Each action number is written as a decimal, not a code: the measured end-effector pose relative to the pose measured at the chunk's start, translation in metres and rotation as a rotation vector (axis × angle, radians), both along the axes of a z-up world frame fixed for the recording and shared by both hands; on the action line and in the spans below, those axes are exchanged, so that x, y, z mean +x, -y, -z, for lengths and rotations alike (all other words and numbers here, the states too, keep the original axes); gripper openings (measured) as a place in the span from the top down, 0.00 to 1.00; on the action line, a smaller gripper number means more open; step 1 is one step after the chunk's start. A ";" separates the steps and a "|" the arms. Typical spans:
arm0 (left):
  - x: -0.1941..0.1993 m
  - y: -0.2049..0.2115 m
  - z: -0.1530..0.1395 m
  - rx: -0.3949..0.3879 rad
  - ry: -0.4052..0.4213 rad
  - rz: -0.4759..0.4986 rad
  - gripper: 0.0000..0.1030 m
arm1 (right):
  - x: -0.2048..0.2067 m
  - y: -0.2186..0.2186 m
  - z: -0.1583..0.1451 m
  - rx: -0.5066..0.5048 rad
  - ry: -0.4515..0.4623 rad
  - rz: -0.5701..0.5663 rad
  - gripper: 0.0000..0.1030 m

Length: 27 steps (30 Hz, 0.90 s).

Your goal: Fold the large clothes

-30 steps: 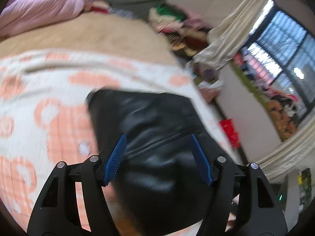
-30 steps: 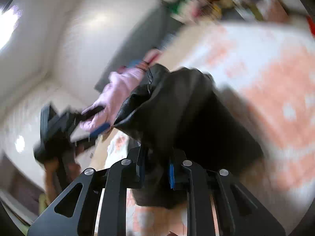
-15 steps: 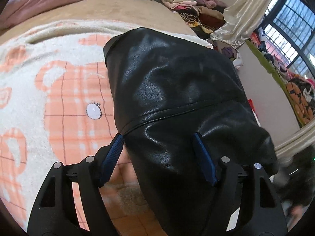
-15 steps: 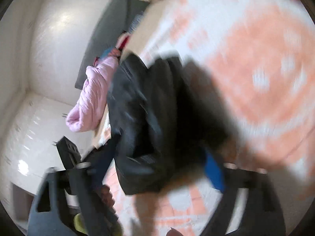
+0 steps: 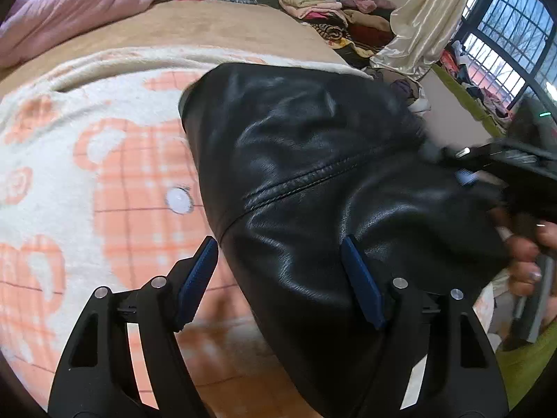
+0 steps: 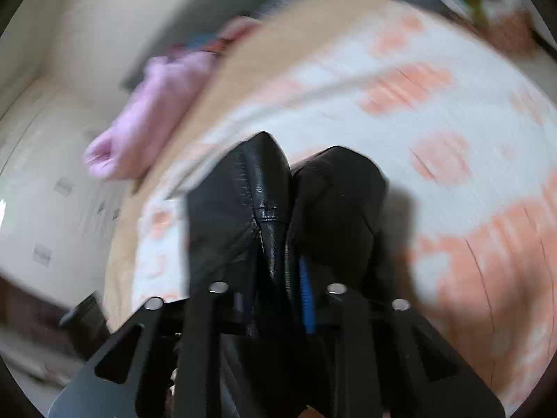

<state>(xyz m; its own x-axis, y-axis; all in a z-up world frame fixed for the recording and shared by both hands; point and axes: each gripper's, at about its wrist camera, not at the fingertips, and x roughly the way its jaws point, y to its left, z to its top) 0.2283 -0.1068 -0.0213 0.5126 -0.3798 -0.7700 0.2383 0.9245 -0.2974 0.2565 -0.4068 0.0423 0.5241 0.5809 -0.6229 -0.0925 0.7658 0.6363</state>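
Note:
A black leather jacket point(image 5: 313, 181) lies bunched on a white blanket with orange bear prints point(image 5: 87, 188). My left gripper point(image 5: 282, 278) is open, its blue pads straddling the jacket's near left edge without pinching it. My right gripper point(image 6: 278, 289) is shut on a fold of the same jacket point(image 6: 264, 202), which rises between its jaws; this view is blurred. The right gripper and the hand holding it also show at the right of the left wrist view point(image 5: 515, 188), at the jacket's right side.
A pink quilt point(image 5: 69, 10) lies at the far left of the bed. Stacked clothes point(image 5: 330, 3) sit at the far end by a cream curtain point(image 5: 417, 24) and a barred window point(image 5: 504, 38). The bed's right edge drops to the floor.
The right gripper has closed on the jacket again after opening half a second ago, and has come into the left wrist view. The left gripper stays open over the jacket.

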 end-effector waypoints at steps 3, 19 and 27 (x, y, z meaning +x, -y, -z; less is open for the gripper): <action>0.002 -0.011 -0.002 -0.047 -0.013 -0.017 0.26 | -0.012 0.002 -0.013 0.056 0.136 -0.059 0.84; 0.004 0.016 0.014 -0.003 -0.037 0.026 0.24 | -0.015 0.037 0.076 -0.091 0.002 0.047 0.51; 0.005 0.013 0.009 0.015 -0.021 0.030 0.24 | -0.064 0.047 0.021 -0.038 0.130 0.066 0.05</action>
<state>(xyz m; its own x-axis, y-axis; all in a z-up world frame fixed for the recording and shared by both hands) 0.2337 -0.1193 -0.0299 0.4848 -0.3832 -0.7862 0.2602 0.9214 -0.2886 0.1925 -0.4536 0.0210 0.6380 0.5197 -0.5682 -0.1213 0.7965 0.5924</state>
